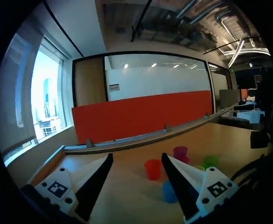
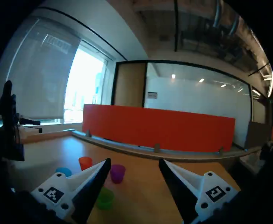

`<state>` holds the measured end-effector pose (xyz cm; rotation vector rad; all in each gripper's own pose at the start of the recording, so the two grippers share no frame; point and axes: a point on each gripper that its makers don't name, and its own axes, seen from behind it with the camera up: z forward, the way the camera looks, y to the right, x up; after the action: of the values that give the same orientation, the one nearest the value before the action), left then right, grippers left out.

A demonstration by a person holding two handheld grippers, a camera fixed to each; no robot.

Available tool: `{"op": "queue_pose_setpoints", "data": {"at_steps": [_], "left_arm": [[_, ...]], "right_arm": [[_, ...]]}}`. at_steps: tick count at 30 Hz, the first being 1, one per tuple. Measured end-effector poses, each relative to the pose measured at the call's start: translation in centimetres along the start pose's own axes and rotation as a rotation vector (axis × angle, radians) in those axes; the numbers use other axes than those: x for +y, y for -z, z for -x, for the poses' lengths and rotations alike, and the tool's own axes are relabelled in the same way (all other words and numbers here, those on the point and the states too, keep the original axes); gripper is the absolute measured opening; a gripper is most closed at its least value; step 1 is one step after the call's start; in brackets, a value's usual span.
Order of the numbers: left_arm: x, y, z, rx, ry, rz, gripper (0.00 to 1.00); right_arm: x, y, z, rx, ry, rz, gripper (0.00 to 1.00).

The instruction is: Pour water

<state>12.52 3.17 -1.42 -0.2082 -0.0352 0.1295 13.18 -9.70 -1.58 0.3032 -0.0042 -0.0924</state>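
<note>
Wooden tabletop stretching out under both grippers | red divider running along its far edge | left gripper hovering spread wide, gripping nothing | right gripper likewise gaping, empty | four cups clustering mid-tabletop, well short of that far edge: red cup, purple cup, green cup, blue cup
</note>
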Motion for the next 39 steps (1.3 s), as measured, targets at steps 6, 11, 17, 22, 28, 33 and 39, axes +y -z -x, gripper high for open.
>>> {"op": "queue_pose_setpoints", "data": {"at_steps": [6, 11, 17, 22, 28, 33, 39], "left_arm": [[-0.5, 0.4, 0.0, 0.035, 0.041, -0.059, 0.97], [-0.9, 0.6, 0.4, 0.044, 0.069, -0.094, 0.96], [-1.5, 0.3, 1.2, 0.035, 0.085, -0.121, 0.96], [-1.8, -0.1, 1.5, 0.032, 0.086, -0.142, 0.97], [-1.6, -0.4, 2.1, 0.045, 0.086, -0.156, 0.97], [-1.4, -0.6, 2.8, 0.057, 0.080, -0.172, 0.97], [-1.5, -0.7, 4.2, 0.062, 0.087, -0.189, 0.97]], "right_arm": [[2.8, 0.7, -0.6, 0.055, -0.037, 0.120, 0.99], [4.7, 1.4, 0.2, 0.057, -0.082, 0.190, 0.99], [6.6, 2.0, 0.4, 0.057, -0.128, 0.254, 0.99], [7.2, 2.3, 0.9, 0.054, -0.138, 0.278, 0.99], [7.7, 2.3, 1.8, 0.048, -0.148, 0.292, 0.99], [7.9, 2.1, 2.9, 0.032, -0.153, 0.304, 0.99], [8.1, 2.3, 3.7, 0.020, -0.121, 0.318, 0.99]]}}
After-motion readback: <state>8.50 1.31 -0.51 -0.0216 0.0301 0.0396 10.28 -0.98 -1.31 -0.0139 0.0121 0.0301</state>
